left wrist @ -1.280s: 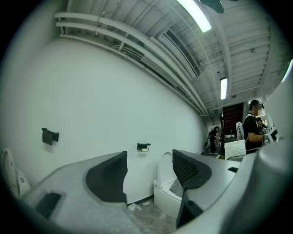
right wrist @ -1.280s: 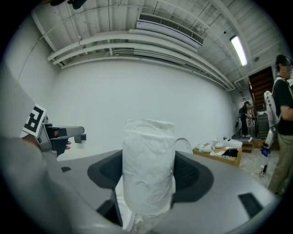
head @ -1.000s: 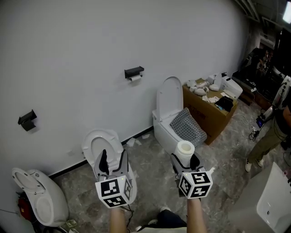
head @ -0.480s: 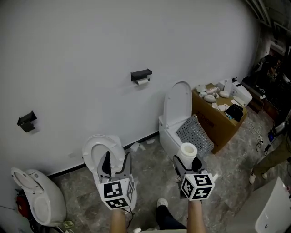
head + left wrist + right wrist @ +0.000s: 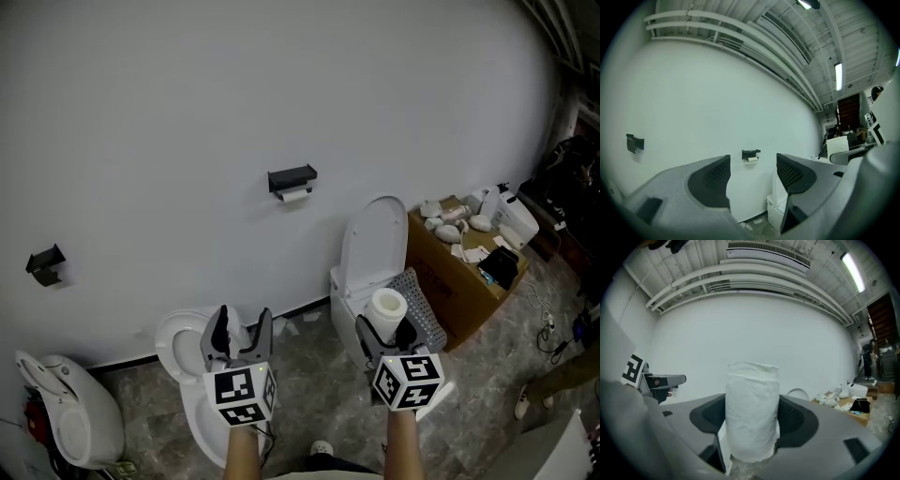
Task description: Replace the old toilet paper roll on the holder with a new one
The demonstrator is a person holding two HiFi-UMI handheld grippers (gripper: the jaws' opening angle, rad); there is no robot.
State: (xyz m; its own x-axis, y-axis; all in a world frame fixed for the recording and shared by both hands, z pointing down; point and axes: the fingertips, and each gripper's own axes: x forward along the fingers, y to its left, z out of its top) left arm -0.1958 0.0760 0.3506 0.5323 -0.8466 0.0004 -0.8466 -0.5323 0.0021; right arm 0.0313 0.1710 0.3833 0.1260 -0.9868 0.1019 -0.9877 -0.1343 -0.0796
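Wall (image 5: 187, 112): holder (image 5: 292, 177) with old roll (image 5: 297, 194) nearer than before; approach continues.
Right hand-held gripper (image 5: 384, 330): grasps new roll (image 5: 387, 305).
Left hand-held gripper (image 5: 241, 325): released.

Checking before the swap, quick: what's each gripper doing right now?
Left gripper: open, empty.
Right gripper: closed on the roll.

Holder (image 5: 292, 178) was black; new roll (image 5: 387, 306) white; wall (image 5: 187, 112) plain off-white; toilet (image 5: 373, 239) white; box (image 5: 459, 292) brown; floor (image 5: 305, 352) mottled grey. Cubes on left gripper (image 5: 242, 324) and right gripper (image 5: 384, 328) bore black-and-white square markers.
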